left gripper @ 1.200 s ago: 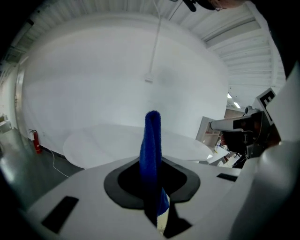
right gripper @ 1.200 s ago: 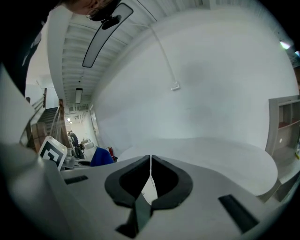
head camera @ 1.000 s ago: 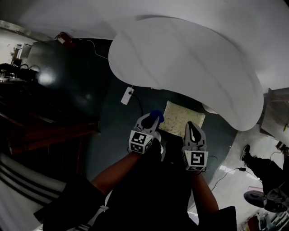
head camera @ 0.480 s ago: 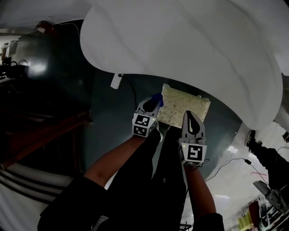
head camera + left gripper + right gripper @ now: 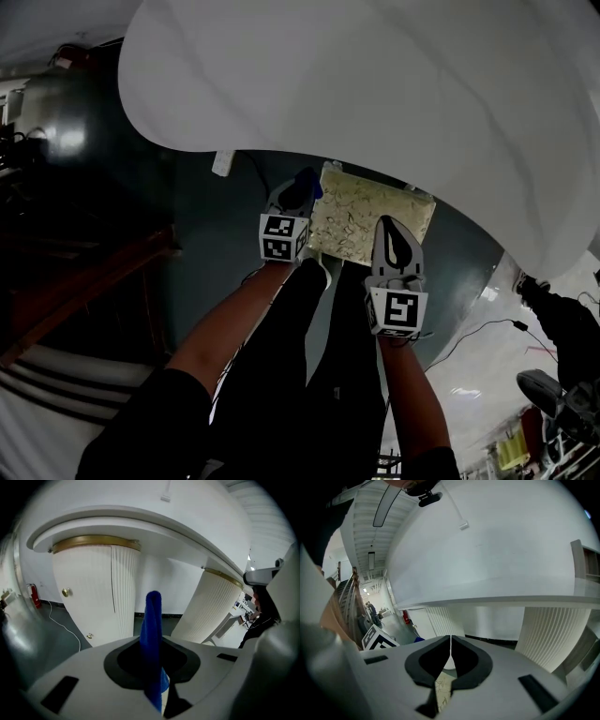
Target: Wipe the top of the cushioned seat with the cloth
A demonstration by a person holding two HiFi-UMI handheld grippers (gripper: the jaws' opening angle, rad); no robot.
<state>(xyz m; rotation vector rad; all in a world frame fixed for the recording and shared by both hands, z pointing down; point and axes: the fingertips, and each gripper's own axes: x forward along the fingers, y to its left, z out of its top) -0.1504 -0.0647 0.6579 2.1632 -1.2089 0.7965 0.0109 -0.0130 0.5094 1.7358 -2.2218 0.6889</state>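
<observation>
While left gripper (image 5: 292, 195) clamps cloth (image 5: 152, 639), white counter (image 5: 375, 103) meets seat's (image 5: 361, 223) far edge.

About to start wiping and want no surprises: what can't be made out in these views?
Head view: the white tabletop overhangs the cushioned seat's far edge, so where it ends is unclear.
Head view: the left gripper hides all but a blue tip of the cloth; contact with the seat cannot be told.
Right gripper view: the right gripper, jaws shut, leaves only a sliver of seat.
</observation>
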